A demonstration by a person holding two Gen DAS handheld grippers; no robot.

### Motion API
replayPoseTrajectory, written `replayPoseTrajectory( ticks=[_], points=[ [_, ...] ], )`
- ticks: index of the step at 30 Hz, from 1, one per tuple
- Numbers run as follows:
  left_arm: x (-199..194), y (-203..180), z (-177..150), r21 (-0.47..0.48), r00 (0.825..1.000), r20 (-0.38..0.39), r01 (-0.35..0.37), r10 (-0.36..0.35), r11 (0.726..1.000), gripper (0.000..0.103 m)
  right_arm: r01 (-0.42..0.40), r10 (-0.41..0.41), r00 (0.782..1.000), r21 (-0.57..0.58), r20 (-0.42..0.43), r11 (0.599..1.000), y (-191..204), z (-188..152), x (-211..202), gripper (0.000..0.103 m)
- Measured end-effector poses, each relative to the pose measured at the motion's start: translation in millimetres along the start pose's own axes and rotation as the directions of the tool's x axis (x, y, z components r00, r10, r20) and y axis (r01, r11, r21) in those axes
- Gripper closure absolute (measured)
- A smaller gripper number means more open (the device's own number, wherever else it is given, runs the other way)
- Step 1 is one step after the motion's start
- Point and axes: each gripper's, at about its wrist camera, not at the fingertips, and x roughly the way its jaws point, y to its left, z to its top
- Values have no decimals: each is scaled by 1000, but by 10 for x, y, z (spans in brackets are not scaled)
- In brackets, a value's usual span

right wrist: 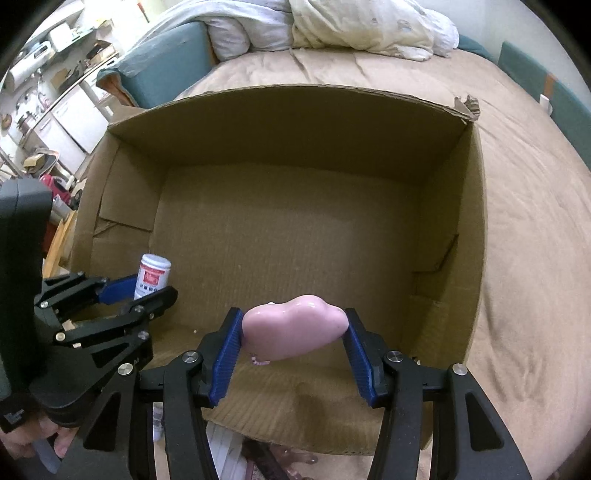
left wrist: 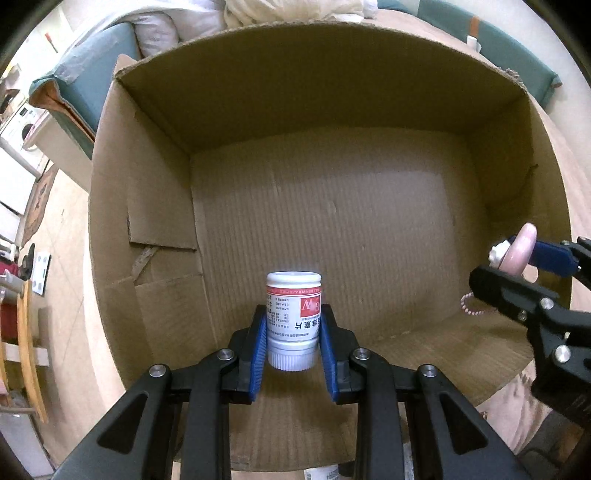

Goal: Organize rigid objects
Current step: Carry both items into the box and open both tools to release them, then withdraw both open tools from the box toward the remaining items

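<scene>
Bed: you work over a tan bedspread (right wrist: 524, 229), with a heap of pale bedding (right wrist: 362, 26) at its far end
Box: an open cardboard box (left wrist: 332, 110) sits on that bed, flaps up, its floor bare apart from what you carry into it
Left gripper: your left gripper (left wrist: 293, 334) points steeply down into the box's near left part, blue pads pinching the pill bottle by its sides
Right gripper: your right gripper (right wrist: 293, 332) reaches into the near right part, pads clamped on both ends of the pink object
Pill bottle: the white pill bottle (left wrist: 293, 321) is held cap toward you, red label upside down, just above the box floor
Pink object: the glossy pink object (right wrist: 295, 328) is held crosswise, a small bead chain (right wrist: 260, 362) dangling beneath
</scene>
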Motion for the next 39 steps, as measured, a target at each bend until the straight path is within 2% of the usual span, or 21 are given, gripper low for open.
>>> replayPoseTrajectory(
  ticks=[9,11,12,15,25,27,28,29,32,34,39],
  points=[
    [26,-47,0,-6,1000,-10,-2,2,1000,79,-63,61,997,49,41,997,-62,11,-109,46],
    [31,-6,17,-9,1000,-12,-2,2,1000,79,-95,91,994,68,63,993,-91,24,-169,36],
    [34,-2,23,-10,1000,-13,-4,4,1000,79,-104,99,992,75,74,992,-89,32,-190,27],
    [43,18,31,-11,1000,-13,-3,3,1000,79,-141,131,986,94,108,985,-110,52,-267,20],
    [7,9,-46,-9,1000,8,4,-3,1000,78,-128,114,987,121,117,984,-136,87,-262,20],
    [-27,-4,-51,-7,1000,16,20,-20,1000,68,-126,111,986,123,123,984,-139,94,-268,20],
    [-45,-6,-57,-12,999,22,38,-38,999,56,-125,110,986,125,125,984,-147,87,-278,20],
    [-61,-11,-60,-14,998,27,56,-56,998,49,-125,109,986,128,127,984,-156,86,-284,20],
    [-105,-63,-75,6,998,35,59,-59,998,36,-126,108,985,134,131,983,-171,89,-294,20],
    [-136,-76,-90,15,998,49,36,-37,999,34,-125,106,985,139,136,982,-183,89,-303,20],
    [-194,24,-115,-44,997,50,67,-64,997,34,-129,107,984,158,140,979,-217,92,-316,20]
  ],
)
